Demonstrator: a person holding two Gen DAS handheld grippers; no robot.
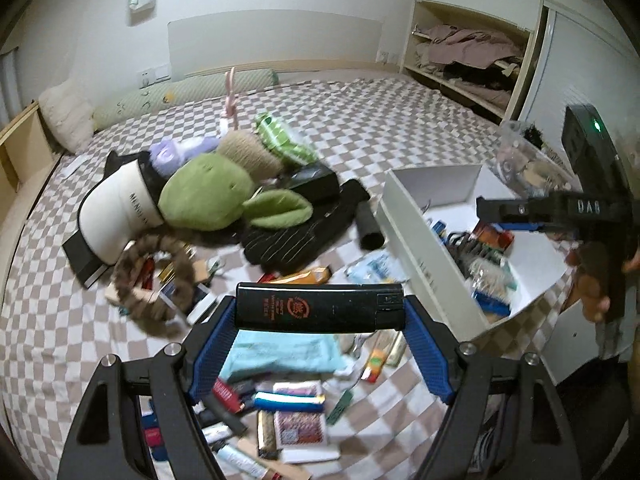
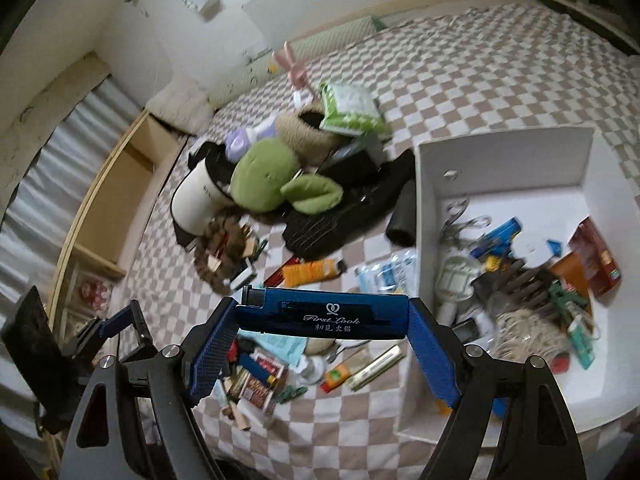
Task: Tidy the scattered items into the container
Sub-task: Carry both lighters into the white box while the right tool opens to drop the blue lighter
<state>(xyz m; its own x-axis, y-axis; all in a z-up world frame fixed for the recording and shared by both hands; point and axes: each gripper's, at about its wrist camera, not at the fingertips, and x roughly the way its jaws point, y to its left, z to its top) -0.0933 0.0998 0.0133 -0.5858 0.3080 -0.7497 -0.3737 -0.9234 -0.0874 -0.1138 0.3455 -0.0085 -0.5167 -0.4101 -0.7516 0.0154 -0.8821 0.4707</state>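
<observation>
My left gripper [image 1: 320,307] is shut on a black lighter [image 1: 319,307], held crosswise above the scattered small items on the bed. My right gripper [image 2: 322,317] is shut on a blue lighter [image 2: 322,317] marked "First Look", held above the bed just left of the white box [image 2: 426,216]. The white box [image 1: 420,240] holds several small items. In the left wrist view the right gripper [image 1: 504,216] shows over the box. In the right wrist view the left gripper [image 2: 132,324] shows at the lower left.
A pile lies on the checkered bed: a green plush [image 1: 208,196], a white cap [image 1: 116,216], a black striped glove [image 1: 296,236], a black tube [image 1: 368,228], an orange packet [image 2: 312,272], a teal cloth [image 1: 280,352]. Shelves with clothes [image 1: 468,52] stand far right.
</observation>
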